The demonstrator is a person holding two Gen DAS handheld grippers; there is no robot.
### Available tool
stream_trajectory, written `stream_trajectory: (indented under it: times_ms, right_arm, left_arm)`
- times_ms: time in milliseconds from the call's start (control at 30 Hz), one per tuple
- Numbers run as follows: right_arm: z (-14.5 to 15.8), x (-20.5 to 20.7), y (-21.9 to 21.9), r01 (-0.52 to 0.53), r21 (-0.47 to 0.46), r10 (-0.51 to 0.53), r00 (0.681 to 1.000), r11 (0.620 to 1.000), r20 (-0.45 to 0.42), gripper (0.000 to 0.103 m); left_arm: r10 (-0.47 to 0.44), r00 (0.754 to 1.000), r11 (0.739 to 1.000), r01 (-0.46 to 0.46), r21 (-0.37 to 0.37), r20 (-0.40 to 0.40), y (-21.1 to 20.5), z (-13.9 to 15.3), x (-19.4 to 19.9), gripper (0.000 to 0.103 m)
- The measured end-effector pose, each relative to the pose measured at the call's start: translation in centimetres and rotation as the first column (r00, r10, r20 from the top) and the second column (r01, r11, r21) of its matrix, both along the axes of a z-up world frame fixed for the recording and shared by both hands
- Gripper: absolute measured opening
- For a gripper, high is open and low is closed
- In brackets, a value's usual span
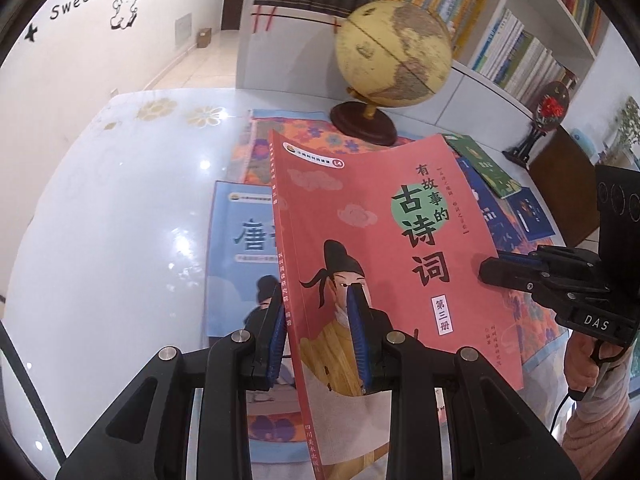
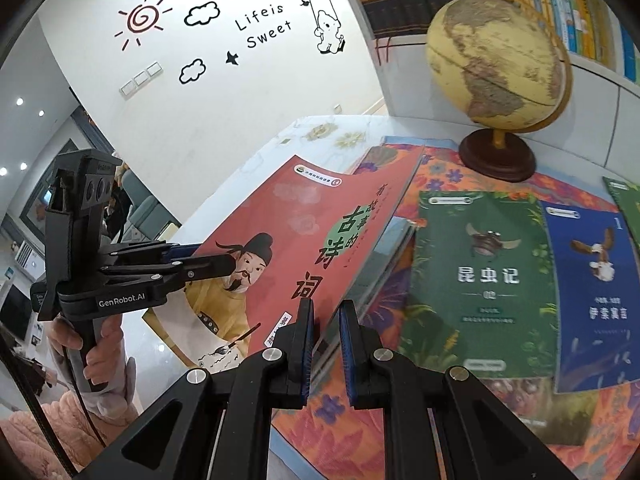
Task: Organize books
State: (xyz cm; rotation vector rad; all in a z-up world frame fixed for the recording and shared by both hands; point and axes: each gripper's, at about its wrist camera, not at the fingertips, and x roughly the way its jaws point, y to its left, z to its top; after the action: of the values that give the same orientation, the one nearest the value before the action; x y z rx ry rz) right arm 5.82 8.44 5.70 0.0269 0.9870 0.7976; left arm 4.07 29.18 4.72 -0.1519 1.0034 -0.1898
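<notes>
A red book [image 1: 360, 208] with a robed figure on its cover is held tilted above the table by both grippers. My left gripper [image 1: 315, 292] is shut on it near the spine, one blue pad on the cover and one behind. It also shows at the left of the right wrist view, left gripper [image 2: 226, 266]. My right gripper [image 2: 327, 308] is shut on the red book [image 2: 288, 224] at its opposite edge; right gripper [image 1: 490, 271] shows at that edge. A light blue book [image 1: 240, 240] lies flat beneath. A green book [image 2: 480, 280] and a dark blue book [image 2: 592, 292] lie on the floral mat [image 2: 360, 420].
A globe [image 1: 392, 52] on a dark wooden base stands at the back of the mat. Behind it are white shelves of books [image 1: 516, 52]. Another green book [image 2: 628, 208] lies at the far right. The glossy white table [image 1: 120, 220] stretches left. A person's hand [image 2: 100, 344] holds the left gripper's handle.
</notes>
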Motion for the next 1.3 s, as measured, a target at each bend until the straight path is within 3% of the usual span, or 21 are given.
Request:
stream_trajectory:
  times_ms: [367, 700, 900, 1133, 1300]
  right_arm:
    - [-1.6, 1.4, 2.7, 0.000, -0.013, -0.001, 1.000, 1.000, -0.015, 0.012]
    - [-5.5, 2.9, 3.6, 0.031, -0.045, -0.035, 0.995, 0.999, -0.094, 0.012]
    - [-6.8, 3.3, 3.6, 0.050, -0.038, -0.054, 0.990, 0.998, -0.133, 0.014]
    - [-7.2, 3.4, 3.6, 0.061, -0.032, -0.065, 0.986, 0.998, -0.153, 0.014]
    - [-7.3, 3.5, 3.5, 0.068, -0.025, -0.071, 0.984, 0.997, -0.160, 0.015]
  left_arm:
    - [0.040, 0.998, 0.999, -0.040, -0.008, -0.043, 2.2, -2.2, 1.2, 0.026]
    - [0.044, 0.991, 0.998, -0.049, -0.034, -0.125, 3.2, -5.5, 2.7, 0.026]
    - [0.063, 0.990, 0.997, -0.069, -0.040, -0.127, 4.1, -5.9, 2.9, 0.026]
    - [0.072, 0.989, 0.997, -0.074, -0.014, -0.126, 4.1, -5.8, 2.9, 0.028]
    - [0.121, 0.987, 0.991, -0.114, 0.065, -0.102, 4.4, -5.4, 2.9, 0.029]
